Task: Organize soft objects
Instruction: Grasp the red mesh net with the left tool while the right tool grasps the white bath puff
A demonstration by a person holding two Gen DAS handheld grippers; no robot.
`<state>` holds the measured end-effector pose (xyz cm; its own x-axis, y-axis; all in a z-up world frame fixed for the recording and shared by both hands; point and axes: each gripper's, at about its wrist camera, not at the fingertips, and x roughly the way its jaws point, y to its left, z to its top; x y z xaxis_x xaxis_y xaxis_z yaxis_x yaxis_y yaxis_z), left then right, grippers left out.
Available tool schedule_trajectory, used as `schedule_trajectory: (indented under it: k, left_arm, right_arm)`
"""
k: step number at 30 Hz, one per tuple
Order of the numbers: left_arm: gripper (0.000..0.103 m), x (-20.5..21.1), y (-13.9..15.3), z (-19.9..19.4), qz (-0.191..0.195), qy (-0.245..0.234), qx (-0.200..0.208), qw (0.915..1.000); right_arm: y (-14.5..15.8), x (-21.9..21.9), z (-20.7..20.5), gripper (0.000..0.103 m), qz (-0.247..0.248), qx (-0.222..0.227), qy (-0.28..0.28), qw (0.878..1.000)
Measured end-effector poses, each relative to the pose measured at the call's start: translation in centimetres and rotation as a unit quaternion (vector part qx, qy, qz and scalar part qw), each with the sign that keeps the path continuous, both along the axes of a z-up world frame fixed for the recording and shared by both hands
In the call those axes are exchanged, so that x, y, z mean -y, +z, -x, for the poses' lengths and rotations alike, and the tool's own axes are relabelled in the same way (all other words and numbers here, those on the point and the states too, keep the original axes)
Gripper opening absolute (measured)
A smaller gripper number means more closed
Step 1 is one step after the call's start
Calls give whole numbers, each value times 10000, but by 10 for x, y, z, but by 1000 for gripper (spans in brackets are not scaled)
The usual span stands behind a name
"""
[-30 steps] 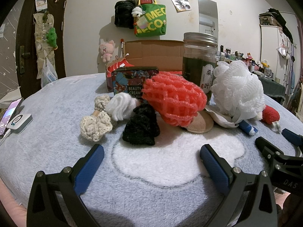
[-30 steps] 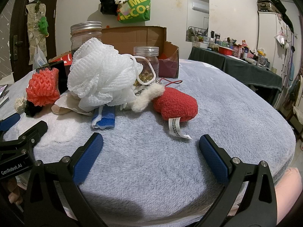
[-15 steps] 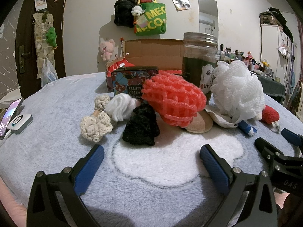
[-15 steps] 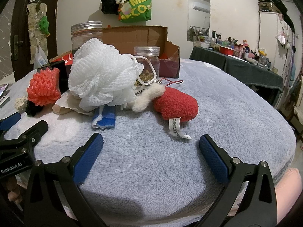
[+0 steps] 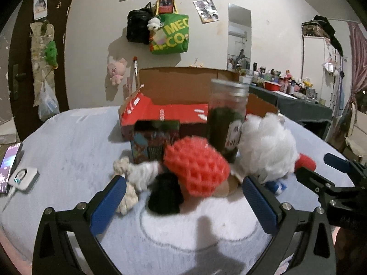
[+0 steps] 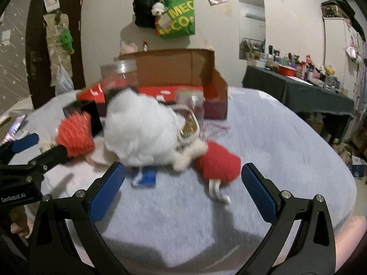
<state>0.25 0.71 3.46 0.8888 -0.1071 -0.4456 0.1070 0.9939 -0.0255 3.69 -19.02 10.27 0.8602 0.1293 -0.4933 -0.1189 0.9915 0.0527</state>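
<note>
Red mesh sponge (image 5: 196, 166) — ahead of left claw (image 5: 183, 202) | both claws spread — right claw (image 6: 183, 189) empty

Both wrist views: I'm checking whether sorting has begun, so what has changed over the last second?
Both grippers have risen and tilted down toward the pile, blurring both views. The left gripper and right gripper remain open, holding nothing. The orange mesh sponge, white loofah and red plush lie where they were.

Hovering side by side, gaping.
Holding left gripper (image 5: 183, 200) and right gripper (image 6: 183, 186) level, blue fingertips (image 5: 107, 204) spread wide, gripping nothing.
</note>
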Motion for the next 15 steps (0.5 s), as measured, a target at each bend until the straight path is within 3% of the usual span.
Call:
schedule_trajectory:
  k: [8,15]
  left_arm:
    - [101,-2,19,-21,66,-431,-156,9989]
    - [84,-2,16,-45,-44,-733,-575,9956]
  right_arm:
    - [20,-6,-34,103,-266,-53,715,9971]
    - [8,-16,-70,103,-360,-562,1390,9880]
